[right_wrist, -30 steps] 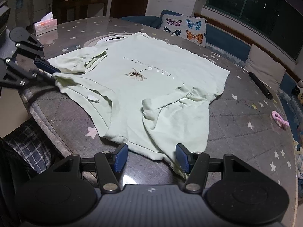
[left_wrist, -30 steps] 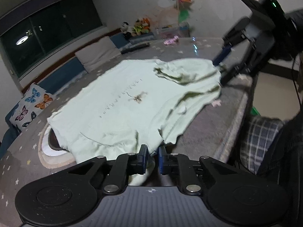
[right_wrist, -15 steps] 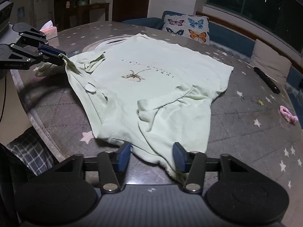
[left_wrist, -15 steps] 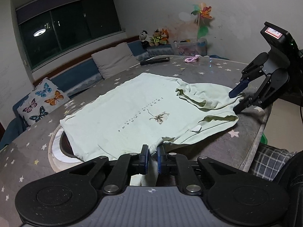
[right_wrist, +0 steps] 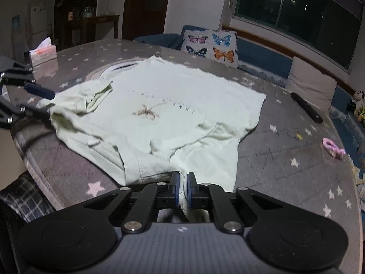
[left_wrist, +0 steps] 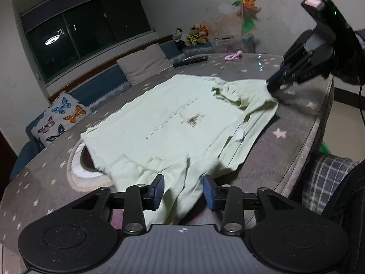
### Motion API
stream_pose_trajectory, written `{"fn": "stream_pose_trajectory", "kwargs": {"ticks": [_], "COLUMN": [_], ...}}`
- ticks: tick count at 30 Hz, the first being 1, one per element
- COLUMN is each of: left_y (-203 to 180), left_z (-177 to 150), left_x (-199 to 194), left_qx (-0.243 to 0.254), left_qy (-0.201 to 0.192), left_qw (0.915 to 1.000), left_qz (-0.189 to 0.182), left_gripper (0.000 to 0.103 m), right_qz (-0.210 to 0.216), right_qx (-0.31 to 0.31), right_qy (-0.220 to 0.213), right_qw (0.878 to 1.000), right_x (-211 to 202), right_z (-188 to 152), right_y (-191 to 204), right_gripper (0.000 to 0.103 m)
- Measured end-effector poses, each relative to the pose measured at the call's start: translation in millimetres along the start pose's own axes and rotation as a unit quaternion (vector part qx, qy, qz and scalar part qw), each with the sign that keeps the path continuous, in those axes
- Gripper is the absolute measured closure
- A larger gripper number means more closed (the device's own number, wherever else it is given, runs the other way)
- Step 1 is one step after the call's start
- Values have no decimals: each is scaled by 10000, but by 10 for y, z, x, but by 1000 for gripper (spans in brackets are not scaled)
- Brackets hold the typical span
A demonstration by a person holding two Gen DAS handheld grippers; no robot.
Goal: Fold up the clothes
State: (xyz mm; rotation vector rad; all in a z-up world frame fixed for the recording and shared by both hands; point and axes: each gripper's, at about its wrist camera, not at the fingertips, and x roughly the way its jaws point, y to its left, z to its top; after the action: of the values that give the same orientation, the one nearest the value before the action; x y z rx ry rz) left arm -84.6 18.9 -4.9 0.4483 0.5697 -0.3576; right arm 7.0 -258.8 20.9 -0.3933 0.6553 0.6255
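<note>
A pale green T-shirt [left_wrist: 173,123] with a small brown print lies spread on the round grey star-patterned table [left_wrist: 294,123]. My left gripper [left_wrist: 183,193] is open, its blue pads on either side of a sleeve end lying between them. My right gripper [right_wrist: 182,190] is shut on the other sleeve's edge at the table's near side. In the left wrist view the right gripper [left_wrist: 277,82] pinches the cloth at the far right. In the right wrist view the T-shirt [right_wrist: 173,114] fills the middle and the left gripper [right_wrist: 43,101] stands open at its left sleeve.
A tissue box [right_wrist: 43,53] stands at the table's far left. A black remote [right_wrist: 306,107] and a pink hair tie [right_wrist: 333,148] lie at the right. Butterfly cushion [right_wrist: 211,46] and bench sit behind. A plaid-covered seat [left_wrist: 324,180] is beside the table edge.
My left gripper has opened and let go of the sleeve it was pinching. My right gripper, open before, has shut on the other sleeve's edge.
</note>
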Motion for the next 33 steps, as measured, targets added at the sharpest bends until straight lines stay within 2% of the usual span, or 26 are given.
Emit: {"fn": "stream_pose_trajectory", "kwargs": {"ticks": [3,8,10,13,19,24,29,33], "left_y": [-3,-21,-2,62,132,158,201,295], "left_z": [-64,-124,-118,-79,126,248,409,551], "left_x": [41,129,157,141,-150,-492,-960,-1066], "left_qx": [117,335,333,202,97,68,63,43], "left_qy": [136,255,262,137,-410,-760,-1297,-1557], "left_qw": [9998,9991,9991,9997,9981,9943,9852,9784], "left_qz": [71,50,30,99,458,742,1124,1357], "left_gripper": [54,58,90,97,99,99,99,99], "right_qz": [-41,-123,-148,-182,-270,-397,-474,-533], "right_qx": [40,80,96,91,-2,-61,-277,-453], "right_qy": [-42,-118,-151,-252,-593,-983,-1388,-1711], "right_qw": [10000,9998,9997,9995,9979,9943,9888,9828], "right_x": [-3,-9,-11,-38,-253,-614,-888,-1103], "right_z": [48,86,96,121,216,293,479,630], "right_y": [-12,-22,-21,-17,18,58,79,94], "right_gripper": [97,97,97,98,98,98,98,101]}}
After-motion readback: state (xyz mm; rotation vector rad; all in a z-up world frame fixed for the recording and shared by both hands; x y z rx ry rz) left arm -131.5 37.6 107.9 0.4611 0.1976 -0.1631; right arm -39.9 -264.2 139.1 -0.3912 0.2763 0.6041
